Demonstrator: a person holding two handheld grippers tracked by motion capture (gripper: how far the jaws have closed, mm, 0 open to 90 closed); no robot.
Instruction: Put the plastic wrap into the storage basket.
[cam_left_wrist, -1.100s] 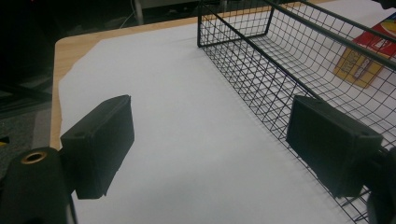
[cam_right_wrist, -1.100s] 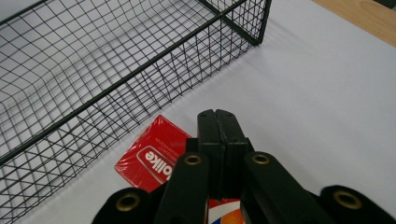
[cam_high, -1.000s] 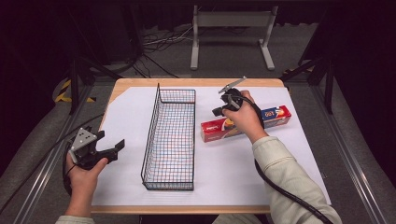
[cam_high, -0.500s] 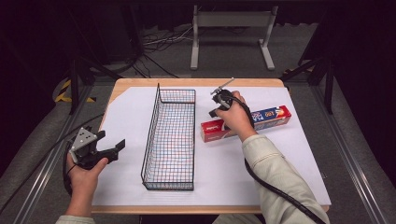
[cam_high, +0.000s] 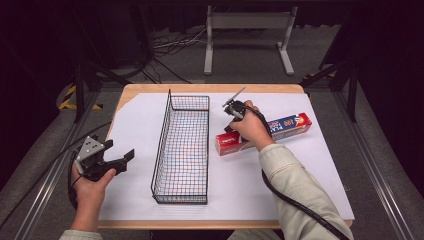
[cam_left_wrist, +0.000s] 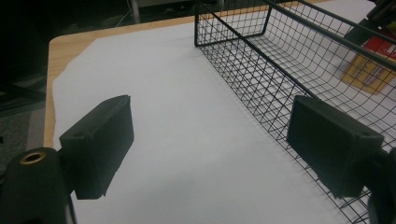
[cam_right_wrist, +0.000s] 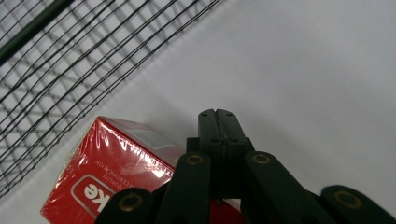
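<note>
A: What do we see on the white paper sheet (cam_high: 140, 130) covering the wooden table (cam_high: 150, 90)?

B: We see 1 long black wire basket (cam_high: 182, 145) in the middle, and a long red and blue cardboard box of wrap (cam_high: 290, 125) lying flat just beside its right side.

A: And our 2 grippers?

B: Our left gripper (cam_left_wrist: 210, 140) hovers left of the basket, jaws spread wide, grasping nothing. Our right gripper (cam_right_wrist: 218, 116) sits over the box's red end, jaws pressed together with nothing between them
</note>
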